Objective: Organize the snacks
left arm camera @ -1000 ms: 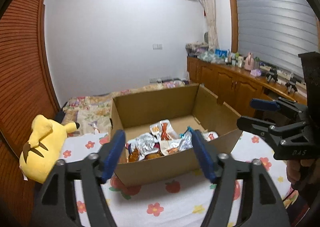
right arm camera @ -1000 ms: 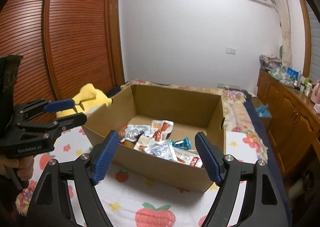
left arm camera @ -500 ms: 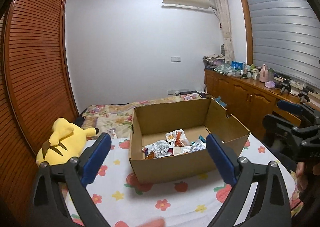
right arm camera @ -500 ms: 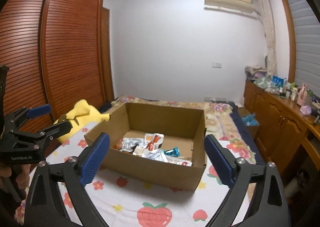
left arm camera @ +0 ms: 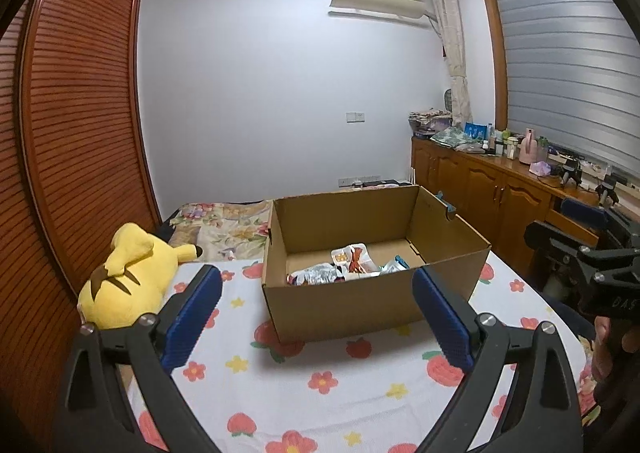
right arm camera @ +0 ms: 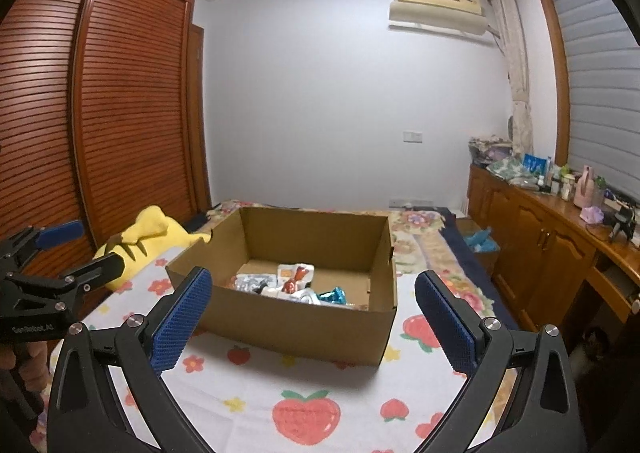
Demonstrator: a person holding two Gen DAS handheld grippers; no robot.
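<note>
An open cardboard box [left arm camera: 344, 305] stands on the strawberry-print bedsheet [left arm camera: 320, 381]; it also shows in the right wrist view [right arm camera: 296, 325]. Several snack packets [left arm camera: 348, 265] lie inside it, silver, red and blue ones [right arm camera: 296, 285]. My left gripper [left arm camera: 316, 317] is open and empty, held back in front of the box. My right gripper [right arm camera: 316, 317] is open and empty, also in front of the box. Each gripper shows at the edge of the other's view, the right one [left arm camera: 592, 249] and the left one [right arm camera: 52, 265].
A yellow plush toy [left arm camera: 128, 277] lies left of the box against the wooden slatted wardrobe [left arm camera: 72, 157]. A wooden cabinet [left arm camera: 492, 189] with bottles and clutter runs along the right wall. A floral quilt [left arm camera: 224, 225] lies behind the box.
Both grippers have pulled back and up from the box, which now looks smaller and farther. Both stay open and empty.
</note>
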